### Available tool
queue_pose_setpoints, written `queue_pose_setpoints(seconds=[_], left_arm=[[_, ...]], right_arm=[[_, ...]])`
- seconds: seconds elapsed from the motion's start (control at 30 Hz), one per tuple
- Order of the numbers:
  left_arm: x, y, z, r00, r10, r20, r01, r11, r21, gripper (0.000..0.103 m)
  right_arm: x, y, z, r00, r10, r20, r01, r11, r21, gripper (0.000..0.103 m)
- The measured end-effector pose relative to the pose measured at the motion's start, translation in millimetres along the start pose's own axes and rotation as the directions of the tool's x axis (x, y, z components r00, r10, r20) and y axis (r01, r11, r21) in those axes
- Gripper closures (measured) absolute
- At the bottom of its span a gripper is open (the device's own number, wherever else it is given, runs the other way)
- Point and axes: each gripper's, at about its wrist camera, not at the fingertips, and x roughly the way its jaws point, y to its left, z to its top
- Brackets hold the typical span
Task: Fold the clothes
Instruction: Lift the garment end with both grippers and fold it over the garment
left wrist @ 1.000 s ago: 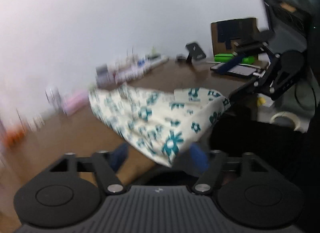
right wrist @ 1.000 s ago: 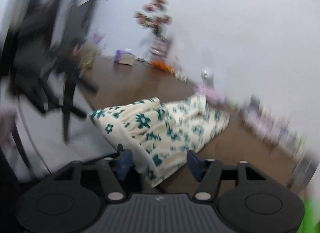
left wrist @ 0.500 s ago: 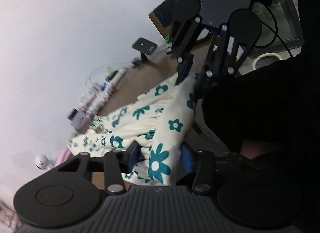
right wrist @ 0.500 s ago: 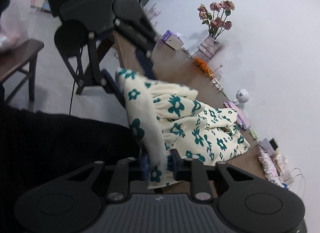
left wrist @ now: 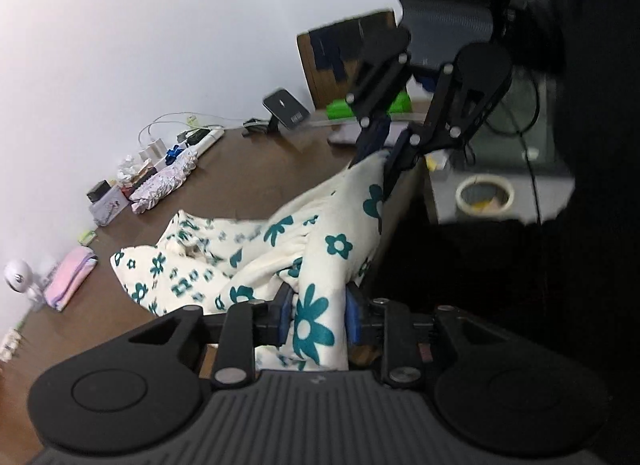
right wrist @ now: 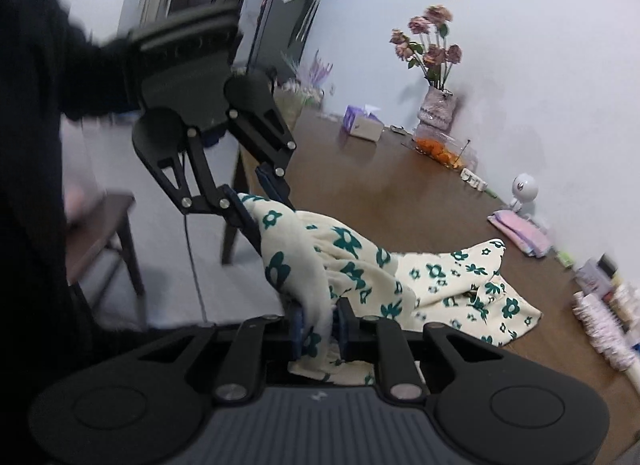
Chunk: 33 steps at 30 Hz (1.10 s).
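Lifted now off the near table edge, the floral garment [left wrist: 328, 249] hangs stretched between both grippers. Left gripper [left wrist: 316, 319] and right gripper [right wrist: 320, 329] have just been closing and pinch its hem, probably to spread it flat on the wooden table [right wrist: 360, 185].

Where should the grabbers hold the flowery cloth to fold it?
By its near edge, one corner each, coming from the table's front side. The left gripper and right gripper already pinch the flowery cloth there, so the rest hangs and trails flat behind.
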Motion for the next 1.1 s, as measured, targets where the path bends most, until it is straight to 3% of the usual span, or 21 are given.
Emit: queue_pose_setpoints(seconds=[0.1,0.17,0.3,0.33,0.43,0.53,0.6,0.73,0.8,0.87,0.97,1.1], left_arm=[[6,37,9,0.999,-0.051,0.016,0.052,0.996,-0.070,0.078],[13,58,9,0.994,-0.111,0.023,0.113,0.985,-0.132,0.079],[13,79,6,0.973,-0.228,0.038,0.230,0.942,-0.243,0.082],[14,72,4,0.966,-0.257,0.019,0.254,0.938,-0.238,0.082],[18,41,-1,0.935,-0.349,-0.058,0.331,0.921,-0.207,0.083],[31,22,-11,0.923,-0.368,-0.111,0.343,0.919,-0.194,0.082],[38,19,-14,0.927,-0.355,-0.123,0.328,0.924,-0.195,0.082],[37,23,-14,0.931,-0.349,-0.105,0.322,0.922,-0.216,0.083],[35,25,-14,0.932,-0.351,-0.090,0.322,0.916,-0.240,0.083],[35,25,-15,0.932,-0.353,-0.077,0.323,0.911,-0.256,0.083],[34,25,-15,0.933,-0.354,-0.067,0.324,0.907,-0.268,0.083],[31,29,-14,0.932,-0.361,-0.043,0.333,0.894,-0.299,0.083]], right_arm=[[2,-48,7,0.997,0.078,0.028,-0.080,0.989,0.121,0.088],[3,-82,6,0.985,0.163,0.058,-0.172,0.957,0.232,0.088],[13,-132,-10,0.923,0.360,0.135,-0.382,0.820,0.427,0.088],[15,-135,-13,0.909,0.392,0.139,-0.411,0.797,0.442,0.088],[19,-111,-16,0.876,0.479,0.053,-0.462,0.805,0.372,0.088],[31,-85,-24,0.826,0.563,-0.026,-0.519,0.777,0.356,0.088],[42,-74,-30,0.829,0.552,-0.095,-0.497,0.803,0.328,0.088],[35,-61,-27,0.888,0.442,-0.126,-0.404,0.882,0.242,0.078],[18,-54,-22,0.916,0.391,-0.093,-0.374,0.914,0.155,0.058],[4,-41,-21,0.967,0.254,-0.021,-0.253,0.967,0.036,0.016],[11,-18,-29,0.990,0.136,0.043,-0.125,0.972,-0.201,0.013],[33,11,-50,0.989,0.144,0.019,-0.126,0.918,-0.377,0.018]])
